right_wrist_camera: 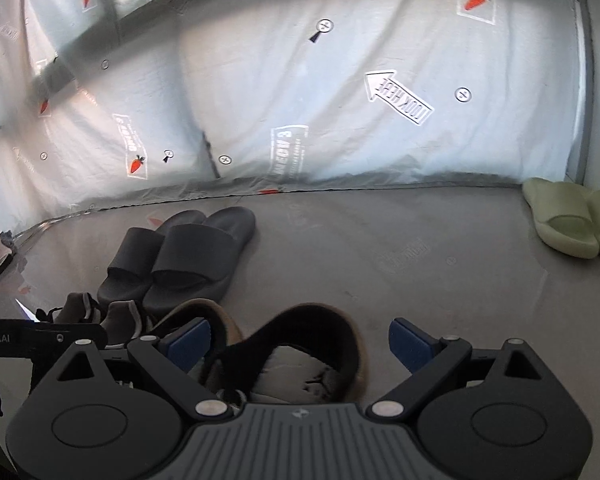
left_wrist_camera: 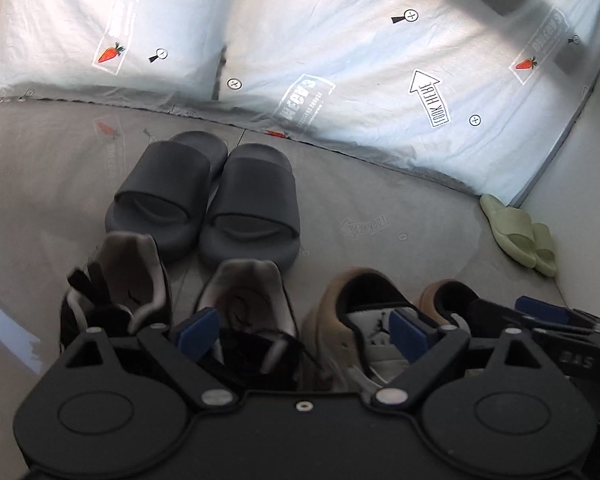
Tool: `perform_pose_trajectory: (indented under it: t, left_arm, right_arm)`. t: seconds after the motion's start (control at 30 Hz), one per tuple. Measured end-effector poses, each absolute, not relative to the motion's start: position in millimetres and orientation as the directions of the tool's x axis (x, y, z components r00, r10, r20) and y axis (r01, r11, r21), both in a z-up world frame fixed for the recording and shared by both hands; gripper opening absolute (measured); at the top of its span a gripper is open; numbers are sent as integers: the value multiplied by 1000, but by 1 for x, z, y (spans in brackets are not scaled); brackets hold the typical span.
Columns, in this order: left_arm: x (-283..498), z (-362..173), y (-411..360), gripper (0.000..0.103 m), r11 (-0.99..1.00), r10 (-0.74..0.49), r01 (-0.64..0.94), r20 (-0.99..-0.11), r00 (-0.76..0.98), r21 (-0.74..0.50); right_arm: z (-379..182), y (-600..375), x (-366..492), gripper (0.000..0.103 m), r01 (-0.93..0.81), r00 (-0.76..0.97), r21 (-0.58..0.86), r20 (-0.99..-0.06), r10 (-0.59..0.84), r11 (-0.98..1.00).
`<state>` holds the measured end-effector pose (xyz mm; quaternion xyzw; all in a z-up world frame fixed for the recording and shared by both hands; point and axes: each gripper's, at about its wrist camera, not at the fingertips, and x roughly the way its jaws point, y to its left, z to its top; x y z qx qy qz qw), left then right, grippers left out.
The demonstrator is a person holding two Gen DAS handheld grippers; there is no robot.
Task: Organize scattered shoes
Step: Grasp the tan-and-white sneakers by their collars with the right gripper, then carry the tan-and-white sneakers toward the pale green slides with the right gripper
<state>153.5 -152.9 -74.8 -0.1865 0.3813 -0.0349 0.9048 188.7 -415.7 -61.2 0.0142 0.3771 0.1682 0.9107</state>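
Left wrist view: left gripper (left_wrist_camera: 306, 334), jaws apart, empty. Ahead of them, dark slides (left_wrist_camera: 204, 200) paired side by side. Beneath the jaws, black-and-grey sneakers (left_wrist_camera: 180, 300) and tan sneakers (left_wrist_camera: 380, 312) in a row. Green slides (left_wrist_camera: 520, 234) paired far right.

Right wrist view: right gripper (right_wrist_camera: 300, 344), jaws apart over a tan sneaker (right_wrist_camera: 300, 344), not clamped. All visible pairs lie matched; the job looks largely done.

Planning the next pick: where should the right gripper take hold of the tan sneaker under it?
Probably the padded heel collar of the tan sneaker, coming from above. The shoe stands upright with its opening facing up, between the open fingers of the right gripper.
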Motion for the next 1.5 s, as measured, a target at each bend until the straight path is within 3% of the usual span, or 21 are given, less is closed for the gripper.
perform_pose_trajectory:
  t: [0.23, 0.43, 0.6, 0.77, 0.93, 1.1, 1.37, 1.5]
  left_arm:
    - [173, -78, -132, 92, 914, -289, 5, -641, 711, -406]
    - [190, -84, -120, 92, 884, -347, 27, -616, 708, -467]
    - [199, -84, -111, 92, 886, -330, 19, -604, 726, -463]
    - [211, -87, -94, 92, 863, -322, -34, -602, 731, -504]
    - [208, -92, -87, 92, 843, -332, -50, -592, 735, -535]
    - [205, -94, -90, 92, 817, -345, -71, -584, 735, -572]
    - [177, -78, -103, 92, 812, -322, -59, -530, 785, -581]
    - [163, -70, -109, 92, 809, -309, -54, -502, 808, -585]
  right_arm:
    - [-80, -377, 229, 96, -202, 557, 98, -807, 196, 975]
    - [-95, -358, 255, 96, -191, 447, 132, -871, 206, 973]
    - [-120, -330, 286, 96, -175, 316, 25, -946, 80, 984]
    - [-143, -315, 296, 99, -153, 284, -38, -959, 7, 988]
    - [-141, -317, 284, 97, -144, 362, -30, -932, 25, 989]
    - [-137, -324, 260, 84, -138, 489, 12, -869, 79, 990]
    - [-96, -347, 197, 78, -162, 720, 89, -670, 180, 983]
    - [-69, -348, 175, 71, -170, 789, 24, -596, 150, 985]
